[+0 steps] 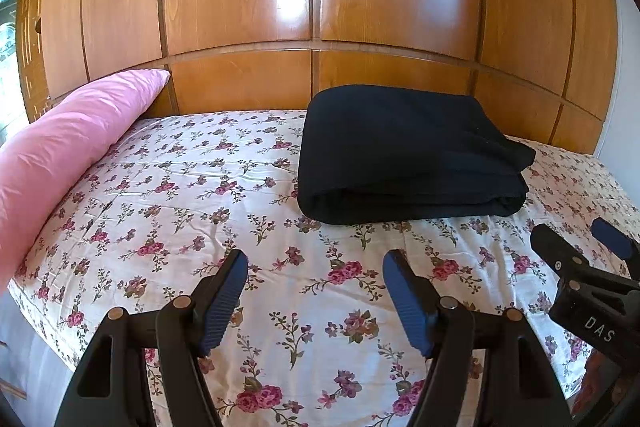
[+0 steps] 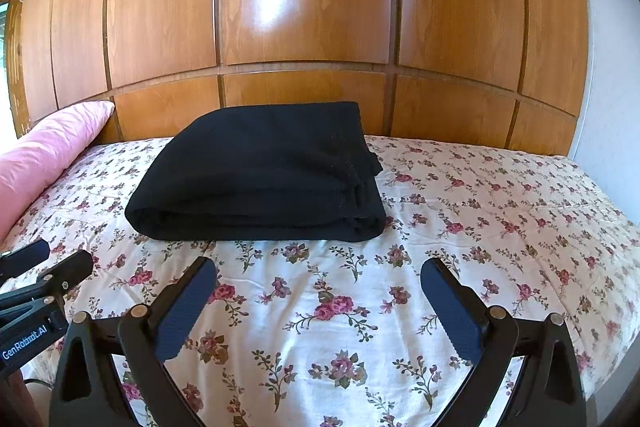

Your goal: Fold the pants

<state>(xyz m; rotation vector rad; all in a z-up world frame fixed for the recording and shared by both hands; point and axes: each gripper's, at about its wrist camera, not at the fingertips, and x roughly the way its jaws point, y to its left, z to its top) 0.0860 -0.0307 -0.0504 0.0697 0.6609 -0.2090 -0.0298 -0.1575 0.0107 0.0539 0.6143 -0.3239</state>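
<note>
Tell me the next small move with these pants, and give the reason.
Probably none beyond drawing both grippers back: the black fabric pants already lie as a compact folded stack on the floral bedsheet, and the left gripper and right gripper are open, short of the pants, holding nothing.

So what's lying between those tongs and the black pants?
Nothing but bare flowered sheet. In both wrist views the left tongs and right tongs are open, short of the folded pants, with only bedding in the gap.
</note>
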